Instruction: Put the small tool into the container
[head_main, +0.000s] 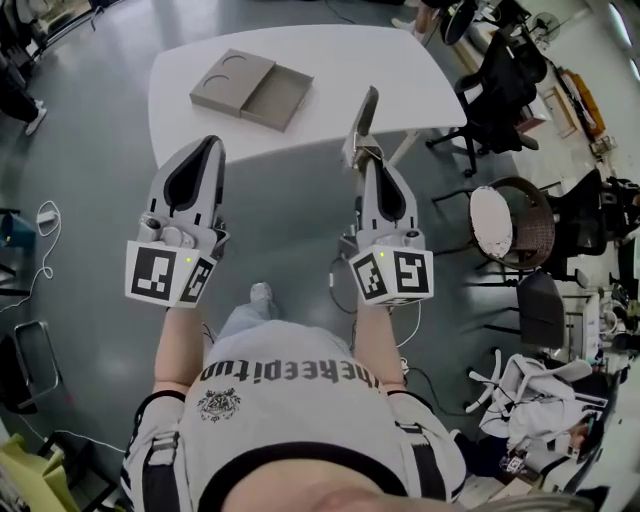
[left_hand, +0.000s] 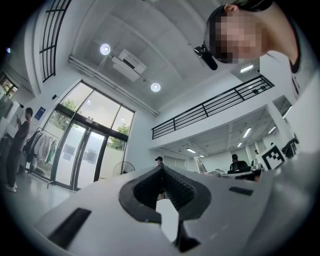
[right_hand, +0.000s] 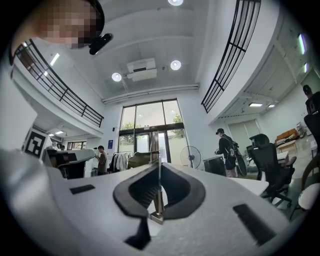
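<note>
1. The small tool (head_main: 366, 112) is a thin, flat strip. It sticks out of the tips of the right gripper (head_main: 364, 150), and its long axis runs straight on from the jaws, away from the person.
2. In the right gripper view the tool (right_hand: 158, 192) shows edge-on, pinched between the pressed-together jaws of the right gripper (right_hand: 159, 162).
3. The container (head_main: 278, 100), a grey box lying open, rests on the white table (head_main: 390, 65). It lies ahead and to the left of the held tool, well apart from it.
4. The left gripper (head_main: 212, 142) is nearer the container. Its own view shows the left gripper (left_hand: 161, 167) with jaws pressed together and nothing between them.
5. Judging from this, the coming move is a carry forward and leftward by the right hand, ending above the open box.
</note>
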